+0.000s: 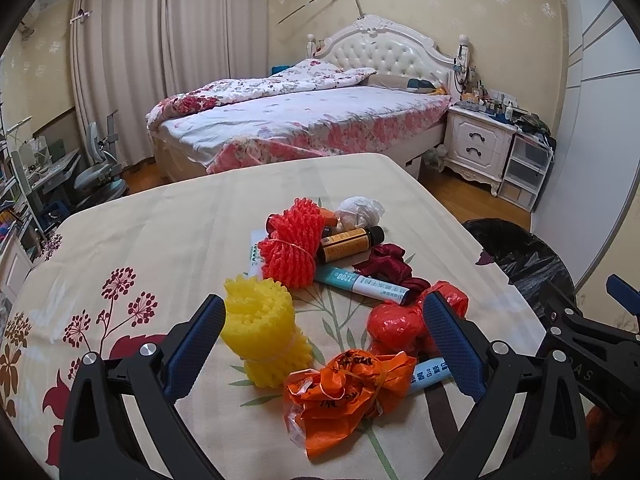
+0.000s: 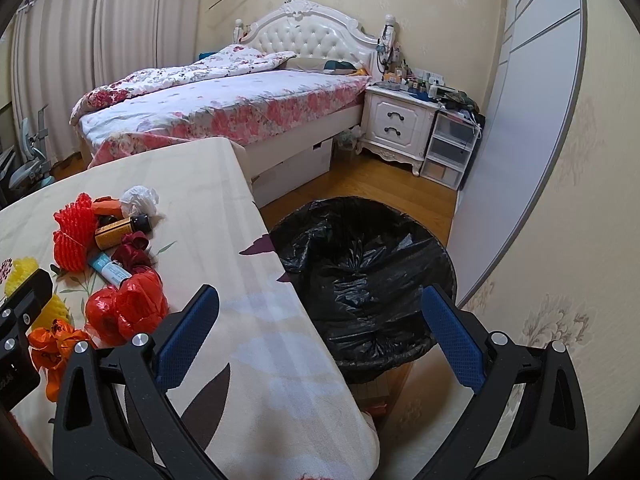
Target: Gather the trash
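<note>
Two foam nets [image 1: 262,332], two plastic-bag bundles [image 1: 348,396], perhaps two tubes [image 1: 362,282]; both grippers' fingers [image 1: 200,344] wide apart, empty.

Glossy black plastic bin liner [image 2: 360,272]; matt cloth table cover [image 1: 168,240]; seemingly foam yellow netting [image 1: 260,328].

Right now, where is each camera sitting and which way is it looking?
Left wrist: sits on the left gripper, looking over the table at the trash pile; its open blue fingers show, and the right gripper at the edge.
Right wrist: sits on the right gripper, facing the table edge and the black bin bag; its own open fingers show.
Both see the bed, nightstand and red bag.
</note>
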A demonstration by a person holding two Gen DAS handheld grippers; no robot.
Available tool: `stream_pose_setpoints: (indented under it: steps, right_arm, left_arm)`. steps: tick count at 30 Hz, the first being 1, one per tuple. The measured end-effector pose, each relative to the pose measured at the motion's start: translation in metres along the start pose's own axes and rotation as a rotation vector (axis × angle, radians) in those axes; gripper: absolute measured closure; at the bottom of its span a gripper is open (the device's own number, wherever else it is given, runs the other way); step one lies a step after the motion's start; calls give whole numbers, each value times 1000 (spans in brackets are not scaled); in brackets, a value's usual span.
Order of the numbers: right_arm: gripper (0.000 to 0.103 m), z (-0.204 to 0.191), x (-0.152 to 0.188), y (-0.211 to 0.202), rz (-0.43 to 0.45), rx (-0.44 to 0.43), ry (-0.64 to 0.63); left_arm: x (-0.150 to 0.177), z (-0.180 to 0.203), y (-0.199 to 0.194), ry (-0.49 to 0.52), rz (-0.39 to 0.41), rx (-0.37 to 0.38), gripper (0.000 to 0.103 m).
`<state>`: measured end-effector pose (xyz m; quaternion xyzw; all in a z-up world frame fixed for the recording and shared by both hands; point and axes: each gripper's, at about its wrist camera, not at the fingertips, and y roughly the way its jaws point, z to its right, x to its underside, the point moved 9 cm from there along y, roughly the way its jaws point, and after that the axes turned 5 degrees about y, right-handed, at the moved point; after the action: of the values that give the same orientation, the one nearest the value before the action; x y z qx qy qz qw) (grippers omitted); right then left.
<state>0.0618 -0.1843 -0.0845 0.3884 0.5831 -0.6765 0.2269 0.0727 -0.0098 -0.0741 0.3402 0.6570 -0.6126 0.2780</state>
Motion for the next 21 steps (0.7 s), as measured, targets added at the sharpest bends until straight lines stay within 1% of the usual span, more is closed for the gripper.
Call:
stream_pose_setpoints:
  steps: [7, 13, 14, 15, 17, 18, 20, 21]
  right_arm:
    - [4, -2, 3, 3, -14, -5, -4]
    - [5, -13, 5, 1, -23, -24, -17]
    - [6, -15, 6, 1, -26, -28, -21]
    - [11, -15, 6, 0, -28, -29, -24]
    - [18, -16, 6, 0, -37, -33, -25]
    - [18, -16, 7, 1, -44, -38, -23]
    - [19, -15, 8, 1, -48, -41, -22]
    - [22, -15, 9, 1, -49, -40, -22]
  left_arm:
    - [5, -8, -4, -12, -12, -2, 7]
    - [11, -20, -6, -21, -26, -18, 7]
    - [12, -21, -7, -24, -29, -19, 7]
    - [13, -23, -7, -27, -32, -20, 8]
    - [8, -30, -7, -31, -38, -22, 12]
    - [8, -32, -7, -31, -41, -21, 14]
    - [6, -38, -5, -32, -51, -17, 25]
    - [6, -41, -4, -33, -56, -16, 26]
